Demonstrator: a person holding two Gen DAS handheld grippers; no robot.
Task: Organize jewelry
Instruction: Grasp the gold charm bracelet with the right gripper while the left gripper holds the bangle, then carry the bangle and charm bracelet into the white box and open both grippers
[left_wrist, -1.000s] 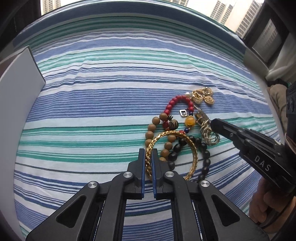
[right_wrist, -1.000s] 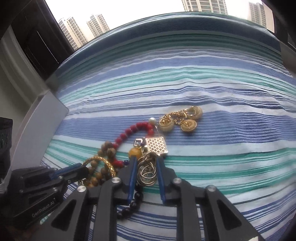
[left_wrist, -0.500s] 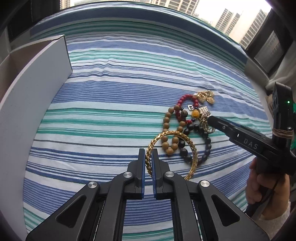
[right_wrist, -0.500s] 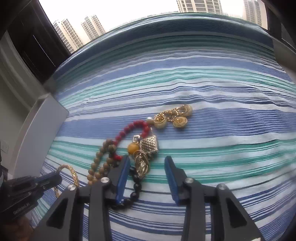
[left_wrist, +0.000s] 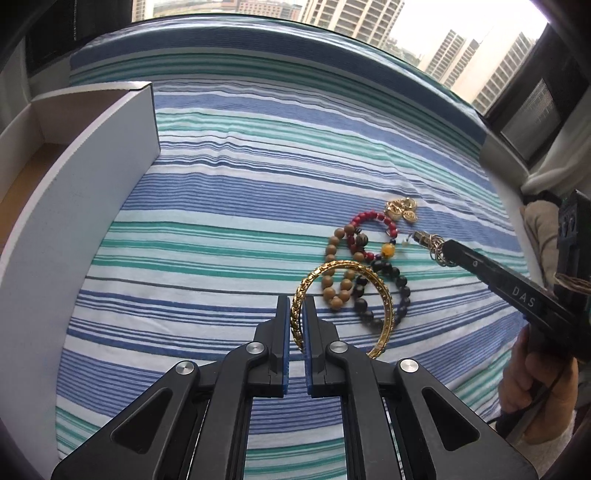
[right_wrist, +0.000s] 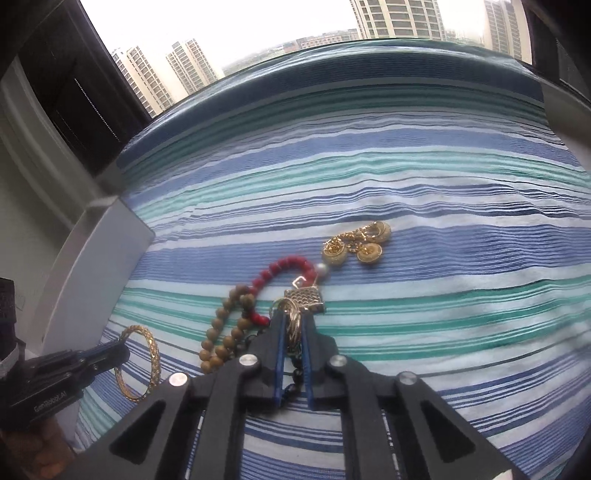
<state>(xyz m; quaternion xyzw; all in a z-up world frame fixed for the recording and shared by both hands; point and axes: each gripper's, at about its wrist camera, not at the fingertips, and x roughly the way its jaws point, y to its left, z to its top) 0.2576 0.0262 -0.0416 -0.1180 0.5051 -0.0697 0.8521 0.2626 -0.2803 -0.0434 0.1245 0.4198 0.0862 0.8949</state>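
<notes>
My left gripper (left_wrist: 296, 306) is shut on a gold bangle (left_wrist: 384, 295) and holds it above the striped cloth; the bangle also shows in the right wrist view (right_wrist: 153, 347). My right gripper (right_wrist: 291, 317) is shut on a bunch of gold rings with a square mesh charm (right_wrist: 304, 299); it also shows in the left wrist view (left_wrist: 439, 251). On the cloth lie a red bead bracelet (left_wrist: 367, 216), a wooden bead bracelet (left_wrist: 334, 280), a black bead bracelet (left_wrist: 400, 291) and gold disc earrings (right_wrist: 364, 243).
A white open box (left_wrist: 92, 155) stands at the left on the blue, green and white striped cloth (left_wrist: 240, 192). A window with tower blocks lies beyond the far edge.
My left gripper has lifted the bangle and drawn back toward the left, bringing the box into view. My right gripper opened, then shut again on the gold rings.
</notes>
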